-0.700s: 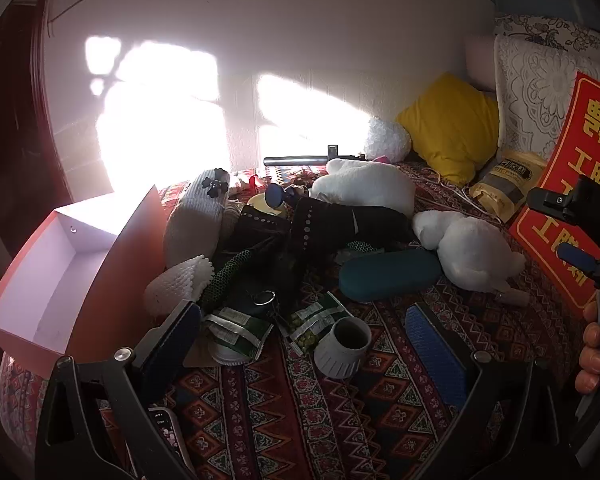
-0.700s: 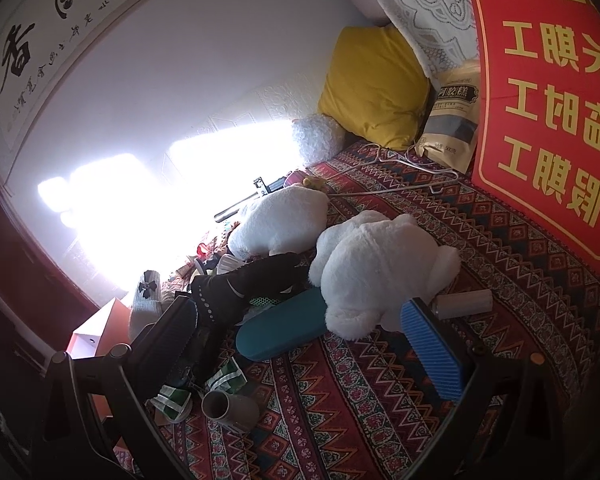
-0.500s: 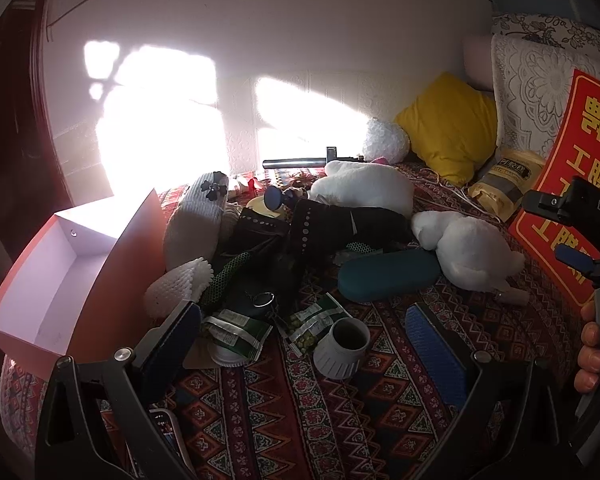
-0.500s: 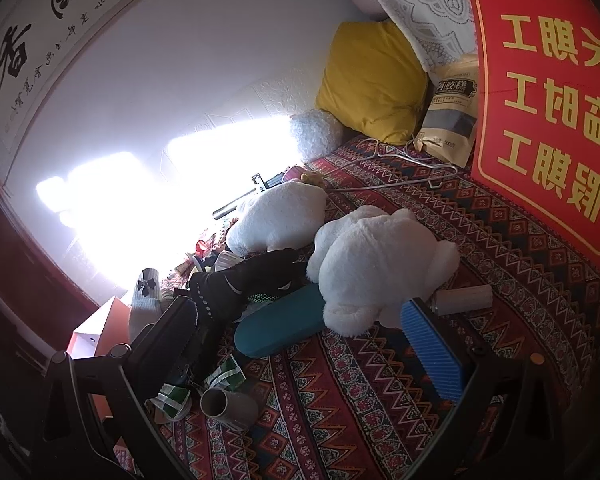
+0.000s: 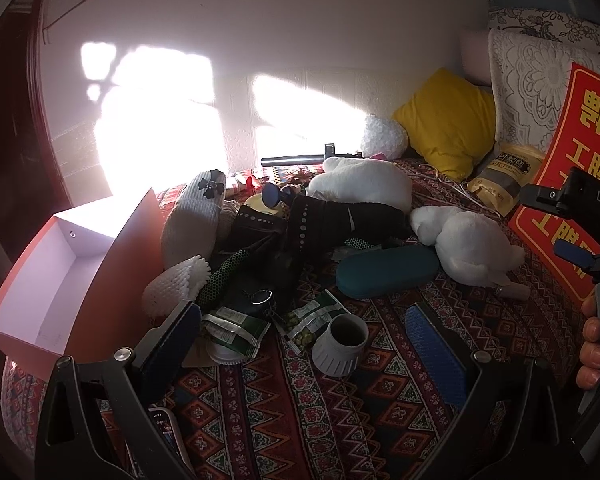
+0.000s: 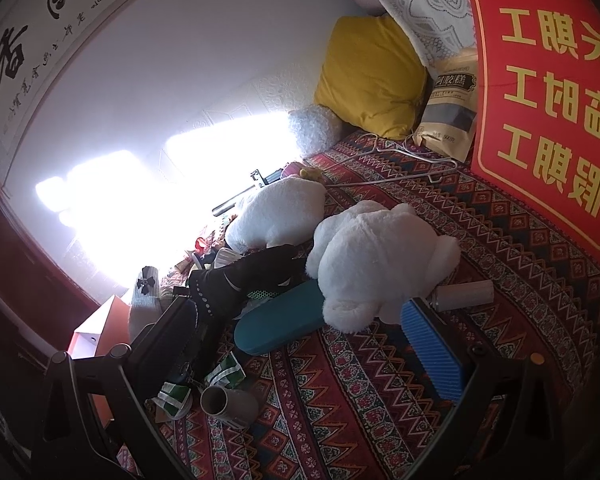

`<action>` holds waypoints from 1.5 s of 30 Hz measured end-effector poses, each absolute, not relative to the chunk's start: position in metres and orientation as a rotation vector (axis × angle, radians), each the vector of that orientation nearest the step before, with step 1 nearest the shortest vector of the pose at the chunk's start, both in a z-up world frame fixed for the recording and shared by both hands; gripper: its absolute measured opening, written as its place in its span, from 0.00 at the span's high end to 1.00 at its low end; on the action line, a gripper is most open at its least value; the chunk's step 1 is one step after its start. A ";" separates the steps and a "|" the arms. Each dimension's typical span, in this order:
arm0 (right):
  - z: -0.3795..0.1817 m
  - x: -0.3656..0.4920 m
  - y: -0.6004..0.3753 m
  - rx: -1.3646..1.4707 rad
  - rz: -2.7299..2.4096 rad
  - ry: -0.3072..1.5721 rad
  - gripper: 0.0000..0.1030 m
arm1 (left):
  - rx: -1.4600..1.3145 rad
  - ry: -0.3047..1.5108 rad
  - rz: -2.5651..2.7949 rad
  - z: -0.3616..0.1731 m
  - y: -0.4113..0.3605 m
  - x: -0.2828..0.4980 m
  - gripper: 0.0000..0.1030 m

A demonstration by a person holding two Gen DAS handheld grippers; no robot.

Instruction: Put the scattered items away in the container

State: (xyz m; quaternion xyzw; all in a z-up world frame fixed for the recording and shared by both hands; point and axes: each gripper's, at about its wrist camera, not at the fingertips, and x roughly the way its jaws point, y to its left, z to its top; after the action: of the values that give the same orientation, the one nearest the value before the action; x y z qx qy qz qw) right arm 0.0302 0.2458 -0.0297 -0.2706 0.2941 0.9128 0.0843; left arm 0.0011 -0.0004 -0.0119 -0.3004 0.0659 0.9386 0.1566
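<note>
An open orange box [image 5: 60,272] with a white inside lies at the left on the patterned bedspread. Scattered beside it are a grey cup [image 5: 340,346], green snack packets [image 5: 236,330], a teal case [image 5: 386,272], black gloves [image 5: 332,220], a grey knitted piece [image 5: 196,220] and two white plush toys [image 5: 472,248]. My left gripper [image 5: 300,320] stands open just in front of the cup and packets, touching nothing. My right gripper [image 6: 294,312] is open too, hovering short of the teal case [image 6: 280,324] and the nearer plush toy [image 6: 380,264]. A small cream cylinder [image 6: 464,294] lies by its right finger.
A yellow pillow [image 5: 448,124], a tan pouch [image 5: 504,180] and a red sign [image 6: 548,92] line the far right. A metal rod [image 5: 292,159] lies along the wall. A phone [image 5: 164,432] sits under the left gripper. A hand [image 5: 592,340] holds the right gripper at the edge.
The right wrist view has drifted a little, with the plush toys sliding slightly upward in it. The left view is nearly unchanged. Both grippers stay open.
</note>
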 end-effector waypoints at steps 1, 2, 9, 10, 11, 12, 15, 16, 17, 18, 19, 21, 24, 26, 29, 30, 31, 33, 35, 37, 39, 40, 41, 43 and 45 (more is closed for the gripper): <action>-0.030 0.030 0.246 -0.810 2.723 0.879 0.01 | -0.861 0.191 2.687 -0.012 0.000 0.001 0.00; -0.030 0.031 0.246 -0.813 2.722 0.880 0.01 | -0.860 0.193 2.687 -0.012 0.000 0.001 0.00; -0.030 0.030 0.246 -0.820 2.719 0.883 0.01 | -0.855 0.180 2.690 -0.013 -0.001 0.001 0.00; -0.030 0.030 0.246 -0.822 2.719 0.883 0.01 | -0.855 0.179 2.690 -0.014 -0.001 0.001 0.00; -0.030 0.029 0.246 -0.825 2.718 0.883 0.01 | -0.854 0.180 2.691 -0.014 -0.001 0.001 0.00; -0.031 0.029 0.245 -0.828 2.718 0.885 0.01 | -0.852 0.185 2.694 -0.013 -0.001 0.001 0.00; -0.031 0.028 0.244 -0.834 2.721 0.872 0.01 | -0.845 0.177 2.719 -0.012 -0.004 0.002 0.00; -0.031 0.027 0.243 -0.840 2.726 0.863 0.01 | -0.841 0.162 2.738 -0.011 -0.007 0.003 0.00; -0.030 0.027 0.240 -0.844 2.735 0.852 0.01 | -0.840 0.137 2.761 -0.010 -0.013 0.003 0.00; -0.029 0.027 0.237 -0.847 2.747 0.832 0.01 | -0.844 0.104 2.788 -0.009 -0.020 0.002 0.00; -0.028 0.026 0.232 -0.852 2.763 0.800 0.01 | -0.855 0.067 2.813 -0.009 -0.028 0.002 0.00; -0.024 0.024 0.219 -0.863 2.809 0.722 0.01 | -0.886 -0.023 2.871 -0.011 -0.051 0.001 0.00; -0.017 0.022 0.193 -0.871 2.897 0.598 0.01 | -0.973 -0.083 2.964 -0.017 -0.084 0.003 0.00; -0.011 0.021 0.170 -0.879 2.969 0.492 0.01 | -1.005 -0.102 3.032 -0.020 -0.106 0.007 0.00; -0.004 0.024 0.128 -0.878 3.090 0.289 0.01 | -1.020 -0.135 3.126 -0.019 -0.138 0.018 0.00; -0.003 0.026 0.113 -0.878 3.127 0.218 0.01 | -1.025 -0.151 3.158 -0.018 -0.149 0.022 0.00; -0.003 0.027 0.099 -0.884 3.162 0.155 0.01 | -1.028 -0.167 3.182 -0.017 -0.157 0.025 0.00; -0.003 0.029 0.073 -0.918 3.223 0.069 0.01 | -1.026 -0.211 3.232 -0.016 -0.174 0.033 0.00; -0.003 0.031 0.050 -0.967 3.279 0.047 0.01 | -1.019 -0.246 3.281 -0.014 -0.189 0.043 0.00; -0.002 0.033 0.029 -1.006 3.338 0.063 0.01 | -1.009 -0.257 3.331 -0.012 -0.199 0.053 0.00; 0.001 0.036 0.009 -1.032 3.386 0.059 0.01 | -1.002 -0.256 3.363 -0.010 -0.205 0.062 0.00; 0.002 0.037 0.000 -1.047 3.408 0.051 0.01 | -0.998 -0.251 3.372 -0.009 -0.208 0.065 0.00; 0.003 0.039 -0.010 -1.060 3.427 0.040 0.01 | -0.992 -0.243 3.381 -0.008 -0.210 0.069 0.00; 0.004 0.042 -0.026 -1.084 3.458 0.022 0.01 | -0.978 -0.221 3.401 -0.007 -0.213 0.074 0.00; 0.005 0.046 -0.039 -1.098 3.478 -0.014 0.01 | -0.968 -0.209 3.419 -0.005 -0.216 0.079 0.00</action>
State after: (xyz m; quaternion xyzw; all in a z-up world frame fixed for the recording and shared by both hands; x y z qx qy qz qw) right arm 0.0463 -0.0395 0.0047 -0.2914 -0.0036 0.9233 -0.2502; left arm 0.0786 -0.2157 -0.0054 -0.2661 -0.0574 0.9396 -0.2075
